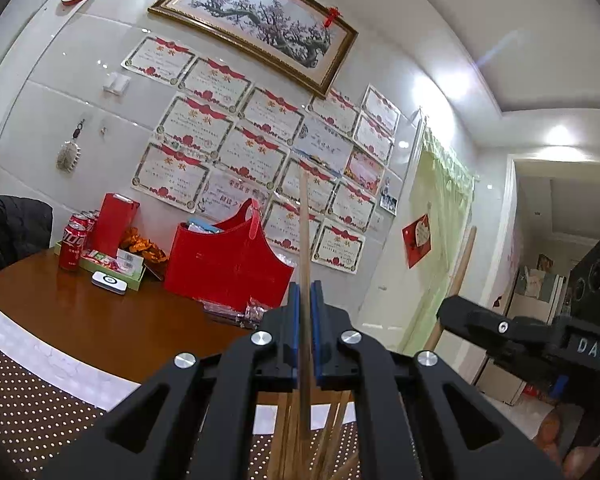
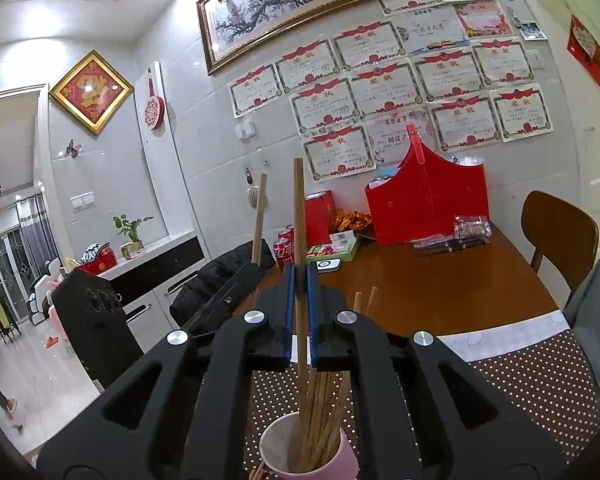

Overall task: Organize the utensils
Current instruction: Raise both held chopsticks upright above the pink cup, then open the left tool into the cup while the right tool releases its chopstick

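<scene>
White letters "DAS" show on the black right gripper (image 1: 592, 349). Big red "奖状" heads the certificates (image 2: 384, 80) taped across the wall. Print on the red soda cans (image 1: 72, 246) is too blurred to read.

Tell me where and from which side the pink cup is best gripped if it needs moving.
Grip the pink cup low on its outer wall, coming in from the side, I'd judge. It stands upright, and chopsticks fill and fan out of its mouth, blocking an approach from above. Both grippers are shut on single chopsticks, so one must first release.
</scene>
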